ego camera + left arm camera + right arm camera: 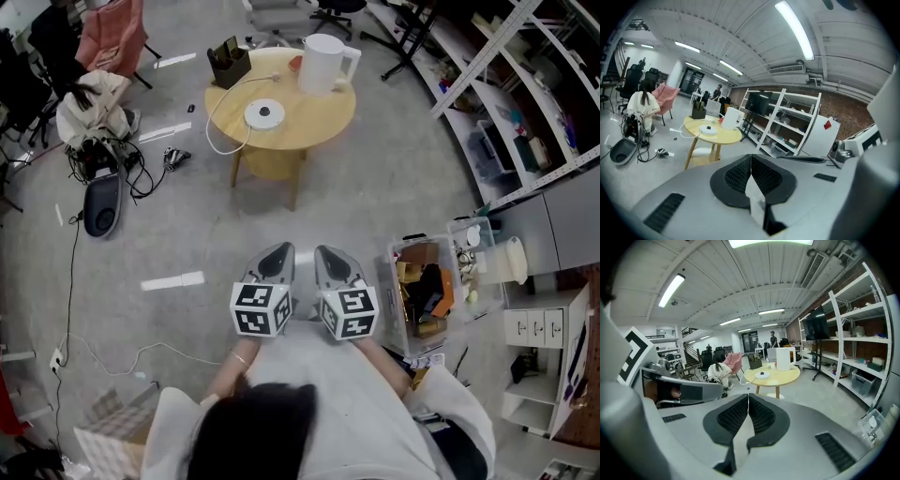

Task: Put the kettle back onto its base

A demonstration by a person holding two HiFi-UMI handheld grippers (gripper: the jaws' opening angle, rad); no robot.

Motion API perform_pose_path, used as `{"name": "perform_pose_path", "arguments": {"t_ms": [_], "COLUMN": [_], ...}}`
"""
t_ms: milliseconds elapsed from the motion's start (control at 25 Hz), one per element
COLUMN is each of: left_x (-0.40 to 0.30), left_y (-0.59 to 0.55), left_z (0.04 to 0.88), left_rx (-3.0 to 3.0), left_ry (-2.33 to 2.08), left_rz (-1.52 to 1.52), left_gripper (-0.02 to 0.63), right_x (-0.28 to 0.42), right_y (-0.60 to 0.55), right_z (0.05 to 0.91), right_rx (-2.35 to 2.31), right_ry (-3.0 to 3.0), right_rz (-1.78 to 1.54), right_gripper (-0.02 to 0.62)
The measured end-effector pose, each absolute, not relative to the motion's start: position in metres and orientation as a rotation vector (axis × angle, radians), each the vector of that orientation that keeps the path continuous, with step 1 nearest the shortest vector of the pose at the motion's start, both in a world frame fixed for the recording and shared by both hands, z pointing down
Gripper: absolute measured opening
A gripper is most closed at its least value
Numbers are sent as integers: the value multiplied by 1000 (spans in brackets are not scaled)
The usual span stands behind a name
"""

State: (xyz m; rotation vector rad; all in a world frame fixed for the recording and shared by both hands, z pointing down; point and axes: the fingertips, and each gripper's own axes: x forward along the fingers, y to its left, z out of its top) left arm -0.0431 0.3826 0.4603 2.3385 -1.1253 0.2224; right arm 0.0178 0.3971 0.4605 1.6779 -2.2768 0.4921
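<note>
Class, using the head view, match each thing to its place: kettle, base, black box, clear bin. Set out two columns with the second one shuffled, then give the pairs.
Things
1 kettle
2 base
3 black box
4 clear bin

Places
A on the floor
B near the middle of the table, cord attached
C table's far right edge
D table's far left edge

Pairs: 1-C, 2-B, 3-D, 4-A

Both shells are smooth grey — the left gripper and right gripper each carry a cube of black-and-white square markers. The fingers are black, ribbed. White sleeves, dark hair.
</note>
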Motion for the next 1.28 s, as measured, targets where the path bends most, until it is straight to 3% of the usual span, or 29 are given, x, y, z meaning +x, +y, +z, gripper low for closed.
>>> {"name": "perform_pose_path", "arguments": {"t_ms": [1280], "left_x": [-93], "left_y": [348], "left_z": [465], "left_rx": [2374], "left_ry": [-1055], "left_rz": [255], "left_gripper": [26], "right_x": [-39], "right_y": [369], "right_z": [474], "right_rx": [1688], "right_ry": [-2211], "right_rz": [528], "right_gripper": [28]}}
